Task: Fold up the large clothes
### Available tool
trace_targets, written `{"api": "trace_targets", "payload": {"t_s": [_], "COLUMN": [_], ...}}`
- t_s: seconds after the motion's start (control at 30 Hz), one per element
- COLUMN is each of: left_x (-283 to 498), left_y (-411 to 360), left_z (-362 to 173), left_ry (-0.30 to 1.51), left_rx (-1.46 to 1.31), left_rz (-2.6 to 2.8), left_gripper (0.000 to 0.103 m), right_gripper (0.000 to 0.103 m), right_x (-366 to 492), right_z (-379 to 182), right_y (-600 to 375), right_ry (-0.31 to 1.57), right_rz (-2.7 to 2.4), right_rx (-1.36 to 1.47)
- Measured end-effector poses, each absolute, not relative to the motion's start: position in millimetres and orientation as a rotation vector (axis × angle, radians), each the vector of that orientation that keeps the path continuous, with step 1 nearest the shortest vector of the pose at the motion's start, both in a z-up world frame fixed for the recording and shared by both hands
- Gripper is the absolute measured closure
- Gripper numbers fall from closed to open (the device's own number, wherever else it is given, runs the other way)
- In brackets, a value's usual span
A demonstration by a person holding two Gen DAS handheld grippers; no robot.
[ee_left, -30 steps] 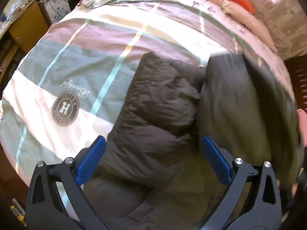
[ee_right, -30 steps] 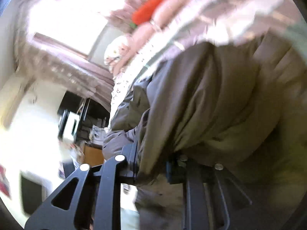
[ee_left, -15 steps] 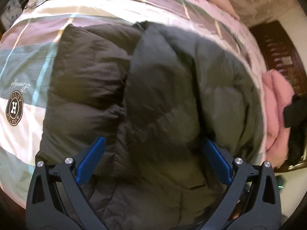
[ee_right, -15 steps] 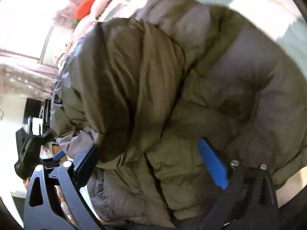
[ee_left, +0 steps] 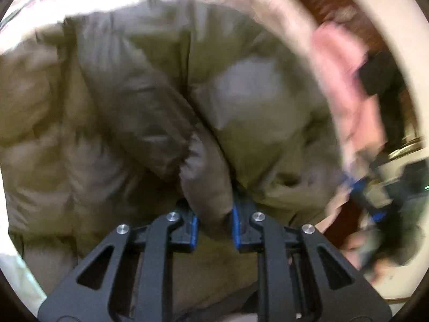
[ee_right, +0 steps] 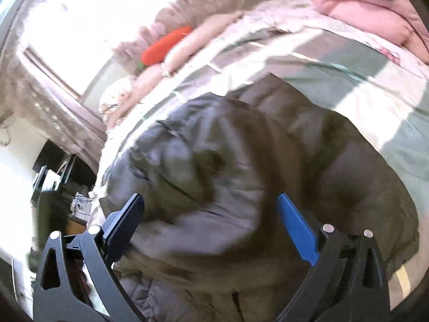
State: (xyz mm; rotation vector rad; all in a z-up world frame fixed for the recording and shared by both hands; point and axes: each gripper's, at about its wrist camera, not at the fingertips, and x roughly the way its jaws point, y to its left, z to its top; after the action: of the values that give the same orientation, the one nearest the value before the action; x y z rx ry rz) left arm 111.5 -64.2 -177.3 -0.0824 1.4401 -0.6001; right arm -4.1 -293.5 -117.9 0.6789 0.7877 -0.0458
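Left wrist view blurred, left gripper (ee_left: 213,221) clenched on a fold of the dark puffer jacket (ee_left: 150,102), jacket lay bunched on the striped bedspread (ee_right: 348,61), right gripper (ee_right: 211,222) spread wide above the jacket, gripping nothing, pink garment (ee_left: 346,80) beside the jacket.

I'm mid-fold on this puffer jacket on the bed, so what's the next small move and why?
Probably carry the pinched part across the jacket body with the left gripper. It is shut on a sleeve-like fold of the dark puffer jacket, while the right gripper hangs open over the jacket, holding nothing, free to steady it.
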Motion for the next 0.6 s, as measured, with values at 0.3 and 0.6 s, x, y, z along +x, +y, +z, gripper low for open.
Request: {"api": "trace_targets", "payload": {"t_s": [0.3, 0.6], "left_x": [120.7, 80.6], "left_y": [-46.1, -85.5], "left_z": [-167.3, -68.2], "left_ry": [1.398, 0.84], "left_rx": [-0.071, 0.156], "left_rz": [-0.416, -0.472], "left_gripper": [0.072, 0.056], "right_gripper": [0.011, 0.011], "right_x": [28.9, 27.3], "right_z": [-210.9, -208.2], "right_y": [-258.9, -255.0], "right_ry": [1.143, 1.146], "right_rz": [-0.026, -0.018], "right_rx": [0.569, 0.523]}}
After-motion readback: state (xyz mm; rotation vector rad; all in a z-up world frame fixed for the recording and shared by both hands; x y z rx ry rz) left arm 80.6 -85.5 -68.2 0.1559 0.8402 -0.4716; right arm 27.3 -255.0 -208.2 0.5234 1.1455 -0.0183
